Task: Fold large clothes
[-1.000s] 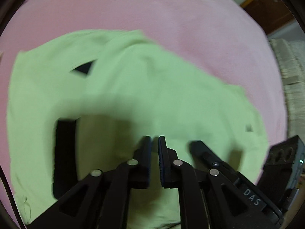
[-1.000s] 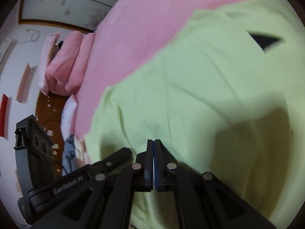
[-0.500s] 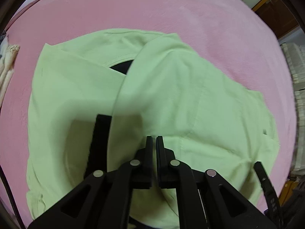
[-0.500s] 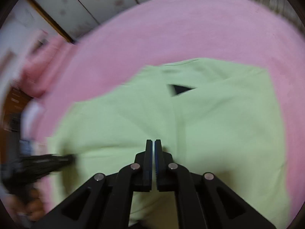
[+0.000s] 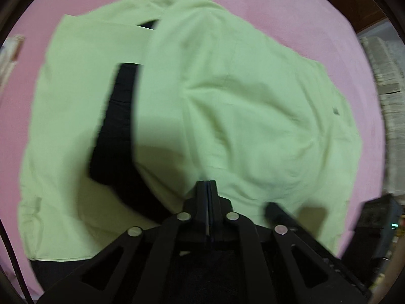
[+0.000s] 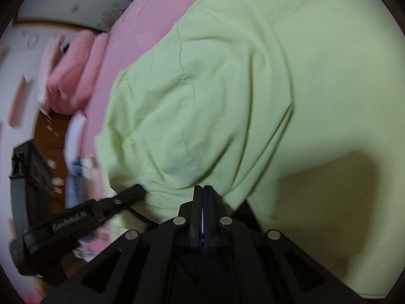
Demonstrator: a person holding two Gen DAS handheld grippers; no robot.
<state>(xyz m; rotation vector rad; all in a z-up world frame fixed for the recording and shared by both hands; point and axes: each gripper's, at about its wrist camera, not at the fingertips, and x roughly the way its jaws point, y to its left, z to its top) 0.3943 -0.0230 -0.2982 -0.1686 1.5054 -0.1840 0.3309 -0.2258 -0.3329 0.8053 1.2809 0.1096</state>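
Both tongs are closed on cloth. Left tongs (image 5: pixel 207 185) pinch a ridge of the green shirt (image 5: pixel 240 106), jaws pressed flat together with fabric gathered at their tips; right tongs (image 6: pixel 203 190) do the same on another part of that flap, and creases fan out from each pinch. The two grips likely sit along one edge of the flap, so that it can be carried across the body as a single fold without sagging in the middle.

Ahead of the left tongs the lifted flap swells like a tent, and to their left its free edge hangs above a dark gap; whether that dark band is shadow or another black cloth cannot be told. Beyond the gap the rest of the shirt lies flat. Far ahead a dark wedge marks the neck opening (image 5: pixel 148 24). In the right view the left tongs show at the lower left, touching the flap's near edge.

The shirt is thin, matte and soft, with a sleeve seam (image 6: pixel 181 48) running over the flap. It lies on a pink bed (image 5: pixel 291 7) with a fuzzy cover. Pink pillows (image 6: pixel 73 76) sit well apart, far left of the right tongs.
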